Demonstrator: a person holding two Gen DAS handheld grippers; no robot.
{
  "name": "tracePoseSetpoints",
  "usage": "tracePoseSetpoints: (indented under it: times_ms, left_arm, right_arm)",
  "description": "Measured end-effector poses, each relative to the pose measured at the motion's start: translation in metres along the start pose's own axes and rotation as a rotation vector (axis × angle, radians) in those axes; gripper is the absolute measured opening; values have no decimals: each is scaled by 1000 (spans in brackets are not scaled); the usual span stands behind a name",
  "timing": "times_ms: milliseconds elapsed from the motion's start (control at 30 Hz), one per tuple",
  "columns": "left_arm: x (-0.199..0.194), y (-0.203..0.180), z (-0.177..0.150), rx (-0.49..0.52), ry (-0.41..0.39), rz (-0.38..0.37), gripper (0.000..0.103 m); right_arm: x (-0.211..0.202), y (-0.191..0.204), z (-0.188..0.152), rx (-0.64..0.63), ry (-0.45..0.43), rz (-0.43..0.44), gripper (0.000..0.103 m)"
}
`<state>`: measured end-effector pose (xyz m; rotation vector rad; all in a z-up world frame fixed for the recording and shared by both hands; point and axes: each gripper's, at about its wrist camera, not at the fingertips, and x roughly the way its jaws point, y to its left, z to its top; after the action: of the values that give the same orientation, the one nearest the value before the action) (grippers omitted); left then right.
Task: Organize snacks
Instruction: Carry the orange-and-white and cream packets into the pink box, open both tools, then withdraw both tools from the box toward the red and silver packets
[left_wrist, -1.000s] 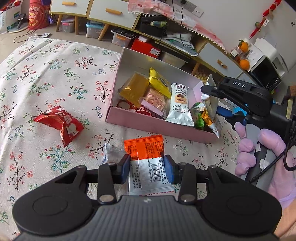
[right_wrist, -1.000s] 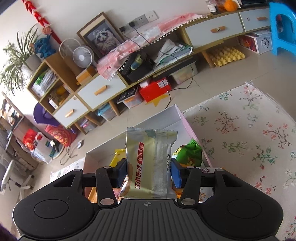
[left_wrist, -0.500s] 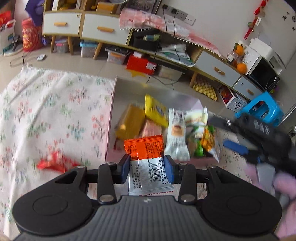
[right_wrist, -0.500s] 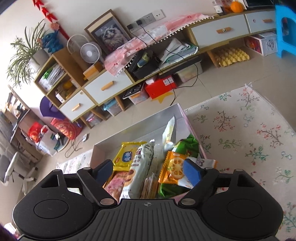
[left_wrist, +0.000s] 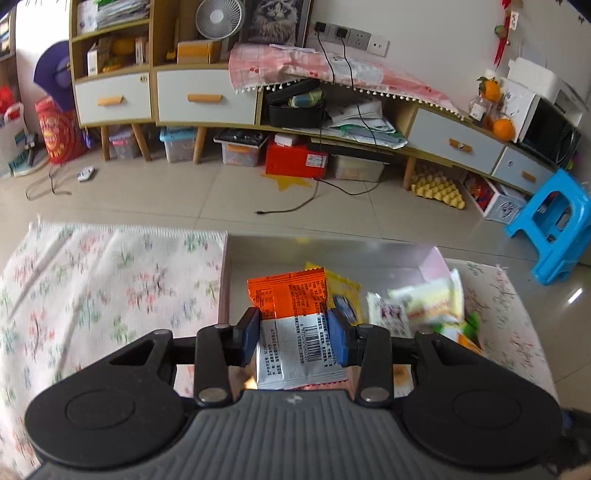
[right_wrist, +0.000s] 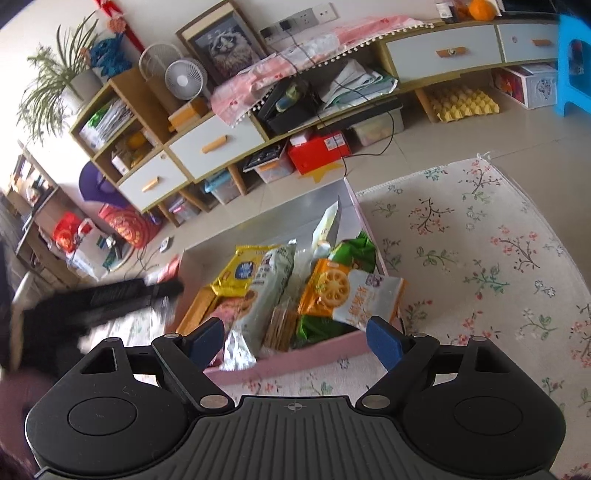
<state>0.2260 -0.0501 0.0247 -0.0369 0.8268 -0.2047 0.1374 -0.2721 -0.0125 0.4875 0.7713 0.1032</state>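
Left wrist view: left gripper (left_wrist: 291, 334) is clamped on an orange and silver snack packet (left_wrist: 295, 325), one blue pad on each side edge of the packet. The packet is held above the near left part of the pink box (left_wrist: 223, 284), orange end pointing to 12 o'clock. At 2 o'clock from the packet, a yellow packet (left_wrist: 345, 295) and a pale yellow packet (left_wrist: 432, 299) lie in the box, blurred. The box rests on a floral cloth (left_wrist: 110, 284) covering the tabletop.

Right wrist view: right gripper (right_wrist: 293, 338) has its fingers spread wide apart with nothing between them. It sits just short of the near wall of the pink box (right_wrist: 295, 360). The box holds a yellow packet (right_wrist: 240, 271) at 11 o'clock, a pale green packet (right_wrist: 266, 291) at 12 o'clock, and an orange biscuit packet (right_wrist: 327, 286) at 1 o'clock. A white and orange packet (right_wrist: 369, 301) overhangs the right near corner. At 9 o'clock the left gripper (right_wrist: 110, 295) appears as a dark blur.
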Motion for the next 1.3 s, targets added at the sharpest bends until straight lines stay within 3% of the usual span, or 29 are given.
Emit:
tracePoseSetpoints:
  times_ms: [367, 467, 533, 967, 1300]
  left_arm:
    - [16, 1, 11, 23, -28, 59, 40]
    - [13, 1, 12, 29, -53, 75, 54]
    - [11, 1, 11, 35, -47, 79, 54]
    - [-22, 14, -6, 57, 6, 75, 83]
    - [-63, 32, -35, 79, 45, 77, 100]
  right_arm:
    - [-6, -1, 0, -12, 5, 9, 86]
    - [-7, -1, -1, -15, 3, 9, 86]
    - [-8, 1, -1, -19, 2, 9, 87]
    - [-26, 12, -7, -58, -9, 10, 91]
    - [-45, 28, -33, -107, 2, 3, 97]
